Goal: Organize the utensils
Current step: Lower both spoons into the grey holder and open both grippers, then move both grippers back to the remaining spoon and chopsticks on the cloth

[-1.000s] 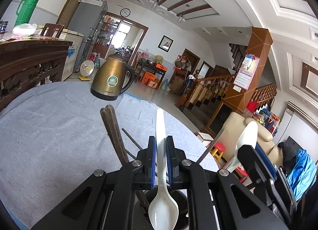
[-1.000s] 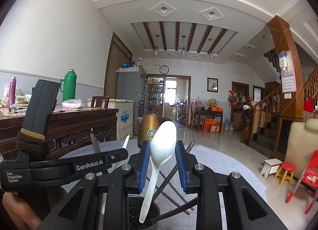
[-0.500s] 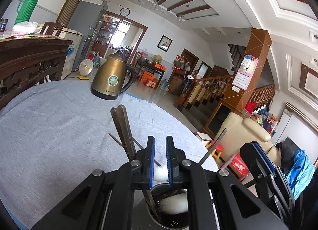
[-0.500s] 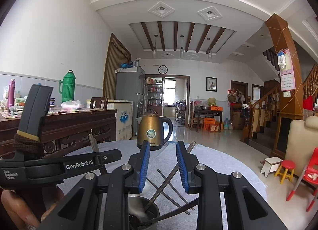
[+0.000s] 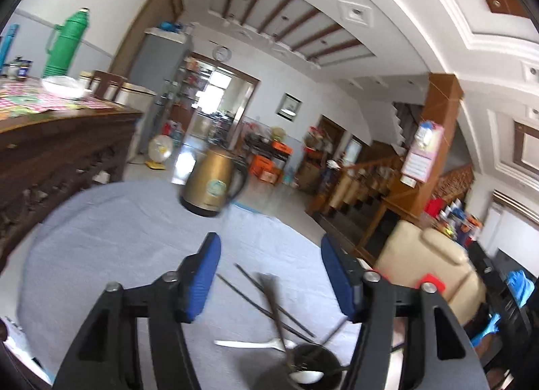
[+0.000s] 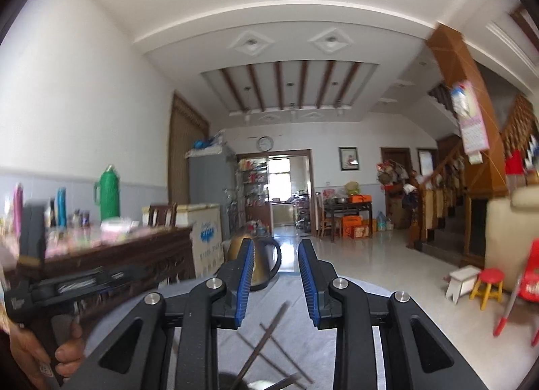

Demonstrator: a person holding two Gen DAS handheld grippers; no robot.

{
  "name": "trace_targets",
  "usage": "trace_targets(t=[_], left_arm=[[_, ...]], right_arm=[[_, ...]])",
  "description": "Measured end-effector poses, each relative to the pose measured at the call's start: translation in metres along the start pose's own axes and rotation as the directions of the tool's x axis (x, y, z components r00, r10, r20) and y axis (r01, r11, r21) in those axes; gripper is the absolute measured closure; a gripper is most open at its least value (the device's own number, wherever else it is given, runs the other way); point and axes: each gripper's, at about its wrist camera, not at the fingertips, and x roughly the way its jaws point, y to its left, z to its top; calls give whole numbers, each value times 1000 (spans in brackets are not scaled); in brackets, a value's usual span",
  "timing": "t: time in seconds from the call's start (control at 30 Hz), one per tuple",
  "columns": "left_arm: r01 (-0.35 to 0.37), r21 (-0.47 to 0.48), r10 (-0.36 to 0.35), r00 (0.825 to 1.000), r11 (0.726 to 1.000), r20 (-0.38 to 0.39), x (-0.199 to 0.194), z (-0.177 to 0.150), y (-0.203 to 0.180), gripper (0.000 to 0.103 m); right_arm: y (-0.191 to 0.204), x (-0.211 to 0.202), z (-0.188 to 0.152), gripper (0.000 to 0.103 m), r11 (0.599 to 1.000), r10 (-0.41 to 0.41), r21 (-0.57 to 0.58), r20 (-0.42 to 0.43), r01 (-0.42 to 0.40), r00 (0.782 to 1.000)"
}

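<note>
On the far left of the left wrist view a green flask (image 5: 64,43) stands on a dark wooden sideboard (image 5: 60,140) beside the round table (image 5: 111,231), which wears a pale blue-grey cloth. Farther in, a brass-coloured kettle (image 5: 210,186) sits on the cloth near the table's back edge. Below it the left gripper (image 5: 269,275) hangs over the table with its blue pads spread wide; its jaws have just been opening and nothing is between them. Just under and past its fingers, a dark cup (image 5: 311,361) stands on the cloth with several dark chopsticks (image 5: 266,295) leaning out of it at different angles, one white spoon (image 5: 251,344) lying over its left rim and a second white spoon (image 5: 306,376) lying inside. To the right a cream armchair (image 5: 434,262) stands on the floor beyond the table. In the right wrist view, a hand (image 6: 37,356) at the left edge holds the other tool's handle. In the middle the right gripper (image 6: 274,279) points level toward the kettle, its jaws apart and holding nothing, with the chopsticks and cup rim below them. A small red stool (image 6: 490,285) stands on the right.
</note>
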Motion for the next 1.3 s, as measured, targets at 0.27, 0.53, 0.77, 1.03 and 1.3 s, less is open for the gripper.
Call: trace_targets(t=[0.27,0.53,0.77,1.03,1.3], left_arm=[[-190,23,189,948,982,-254,33,-23,75,36],[-131,229,225,862,965,-454,90,-85,60,37],[-105,321,259,835,941,-485,112,-99,42,37],[-150,340,312,812,928,-494,121,-99,42,37],[-155,338,320,796,928,-514,132,-102,47,37]], right_arm=[[-99,20,-5,73,951,-160,239,-166,197,973],[-150,58,-71,73,894,-111,334,-484,300,868],[-154,69,-112,72,892,-43,341,-589,297,807],[-145,84,-132,72,895,11,349,-638,276,770],[-132,95,-141,73,900,26,342,-660,269,751]])
